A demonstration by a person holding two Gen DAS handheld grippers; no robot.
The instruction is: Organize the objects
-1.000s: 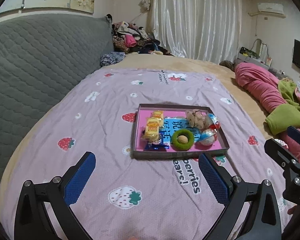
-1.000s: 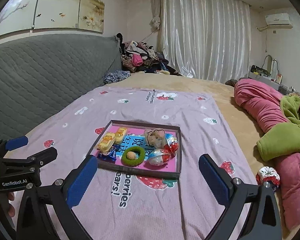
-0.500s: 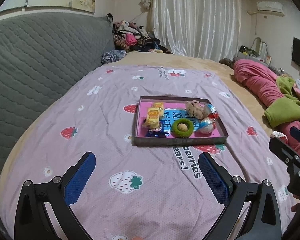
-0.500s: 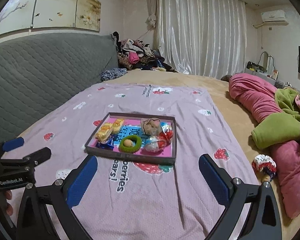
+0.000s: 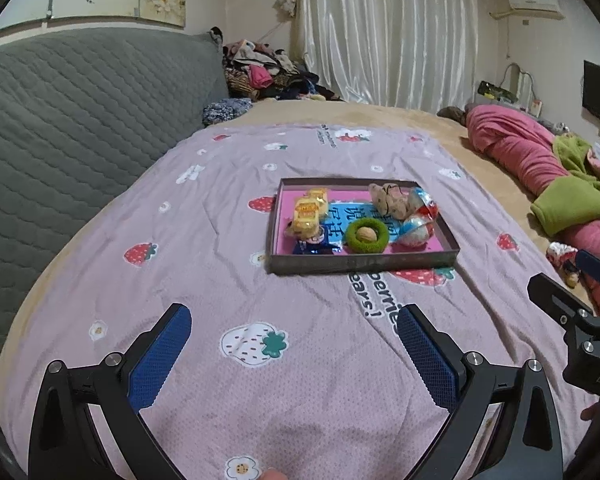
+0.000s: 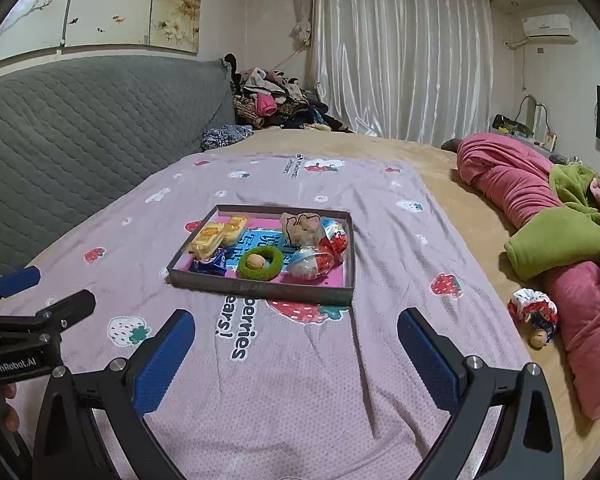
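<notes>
The sheet (image 5: 228, 280) is lilac, printed with red and white strawberries and small flowers. The tray (image 5: 360, 265) has grey-brown walls and a pink floor with a blue label. Inside lie a green scrunchie (image 5: 367, 235) and yellow snack packs (image 5: 307, 212). Each gripper's pads (image 6: 162, 362) are blue on black frames. The headboard (image 6: 80, 128) is quilted grey.

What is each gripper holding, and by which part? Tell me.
Nothing. The left gripper and right gripper are both open and empty; the tray lies untouched ahead.
</notes>
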